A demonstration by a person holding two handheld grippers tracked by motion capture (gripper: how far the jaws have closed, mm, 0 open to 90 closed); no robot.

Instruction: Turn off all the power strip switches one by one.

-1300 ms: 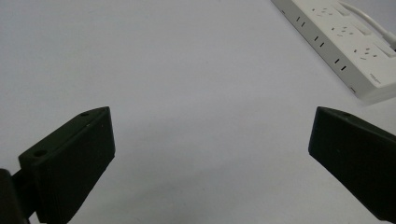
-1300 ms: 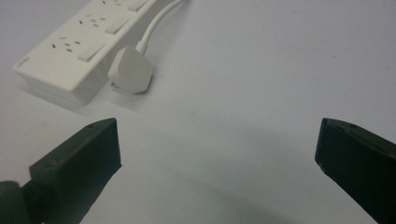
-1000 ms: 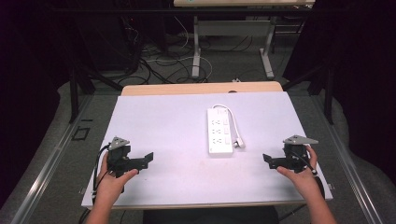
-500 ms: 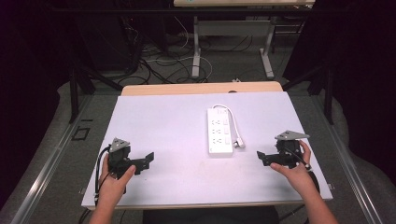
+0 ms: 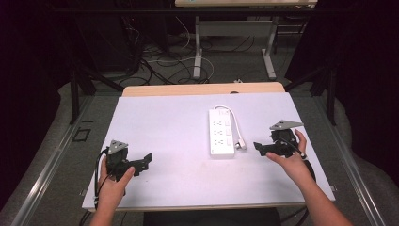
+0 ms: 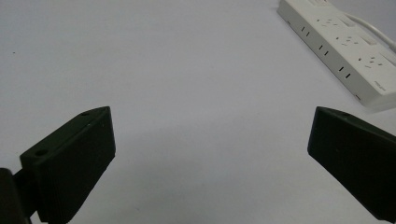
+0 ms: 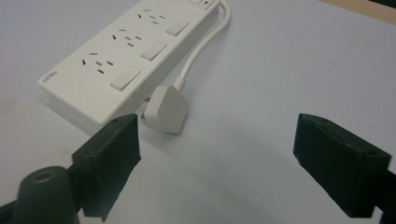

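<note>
The left claw (image 5: 149, 159) has barely shifted since a second ago; the right claw (image 5: 258, 147) has moved inward toward the strip (image 5: 220, 132). There is one strip on the white worktop (image 5: 164, 122), with three sockets and one plug (image 7: 166, 110), which seems to lie loose beside it. Both claws are spread and hold nothing. The strip lies between them, nearer the right claw.

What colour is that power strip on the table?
White, cable and plug included; the power strip shows best in the right gripper view.
</note>
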